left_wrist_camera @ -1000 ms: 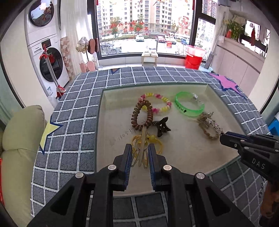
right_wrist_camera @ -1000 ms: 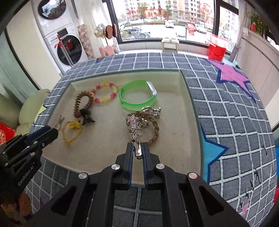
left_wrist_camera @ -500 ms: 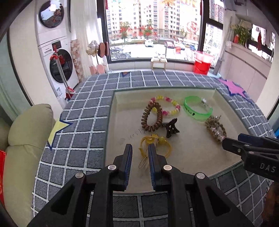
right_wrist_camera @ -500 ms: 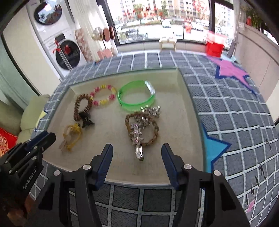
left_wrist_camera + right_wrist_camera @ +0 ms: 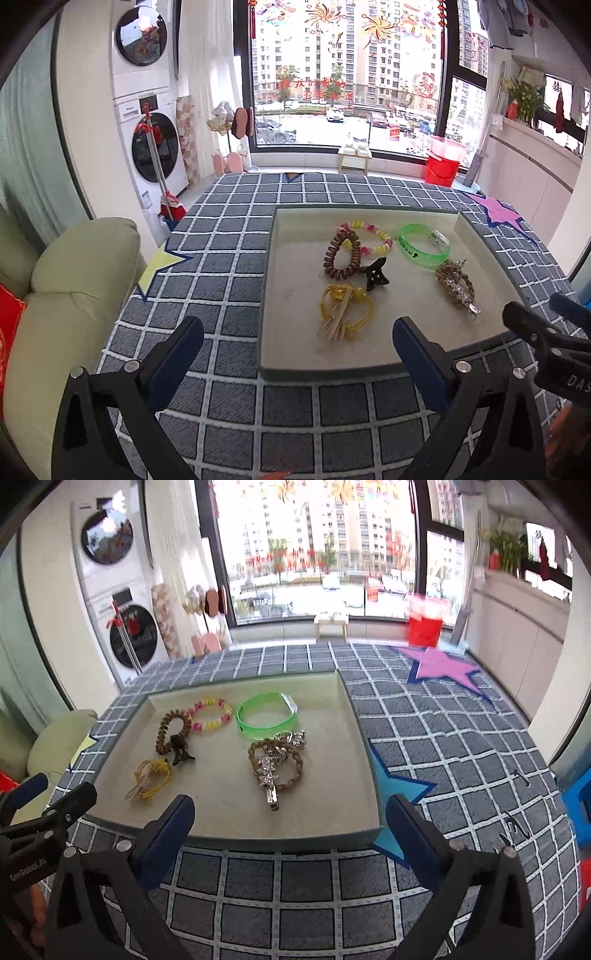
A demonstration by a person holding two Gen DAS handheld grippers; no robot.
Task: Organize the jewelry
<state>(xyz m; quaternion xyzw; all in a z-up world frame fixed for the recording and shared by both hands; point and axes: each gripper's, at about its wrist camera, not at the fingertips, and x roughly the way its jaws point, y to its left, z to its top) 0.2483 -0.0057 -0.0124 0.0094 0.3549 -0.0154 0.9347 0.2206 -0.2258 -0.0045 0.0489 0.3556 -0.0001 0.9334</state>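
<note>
Currently we hold both tools back off the near edge of the tray, over the checked cloth that covers the desk.

Left tool: jaws have just been opening and now stand wide apart, nothing between the pads. Just past its tips, in the near-left part of the tray, lies the yellow hair tie with a pale clip across it.

Going left to right in the tray from the left wrist view: brown coil bracelet, with the pink and yellow bead bracelet overlapping its far side; black claw clip just beside the coil on the near side; green wristband further right; then the braided brown band with the star hairpin lying across it. A small silver charm piece sits between the green wristband and the braided band, touching the latter.

Right tool: jaws likewise have just been opening, now fully apart, empty. The star hairpin's near end lies in the tray just ahead of its tips, not touched.

Each tool shows at the edge of the other's view. All jewelry sits in the tray; the cloth around it carries none.
</note>
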